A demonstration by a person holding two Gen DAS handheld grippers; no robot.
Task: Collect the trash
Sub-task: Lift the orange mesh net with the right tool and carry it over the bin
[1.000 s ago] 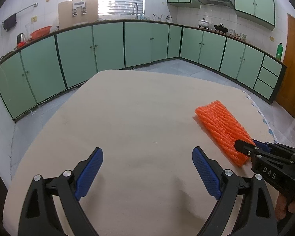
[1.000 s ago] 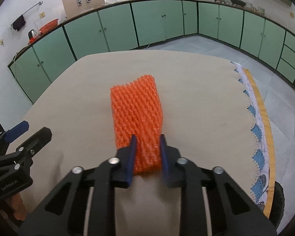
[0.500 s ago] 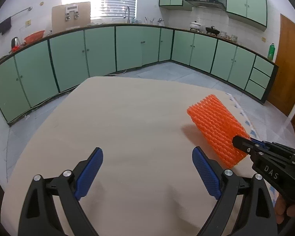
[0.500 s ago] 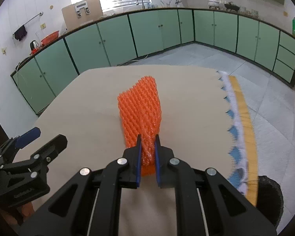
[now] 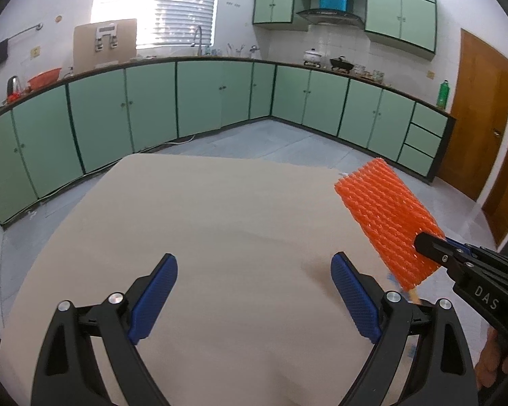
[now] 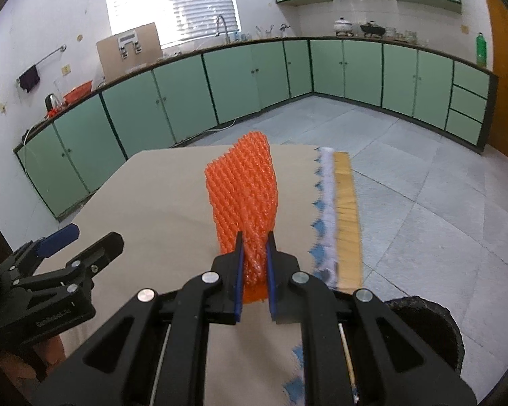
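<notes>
— How do we stand with our right gripper [image 6: 254, 257]?

— Lower centre of its own view, pointing down and forward, blue pads pinched tight on the near end of the orange foam net [image 6: 244, 199], which sticks up clear of the surface.

— And our left gripper [image 5: 254, 291]?

— Bottom of its view, jaws spread wide with nothing between them. A bit of our hand [image 5: 498, 355] shows at the lower right edge.

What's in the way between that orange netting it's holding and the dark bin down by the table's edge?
Nothing visible. The right gripper has its jaws shut on the orange foam net, lifted clear of the table. The dark bin sits low at the right, past the fringed cloth edge, with open air between. The left gripper is open and off to the side.
</notes>
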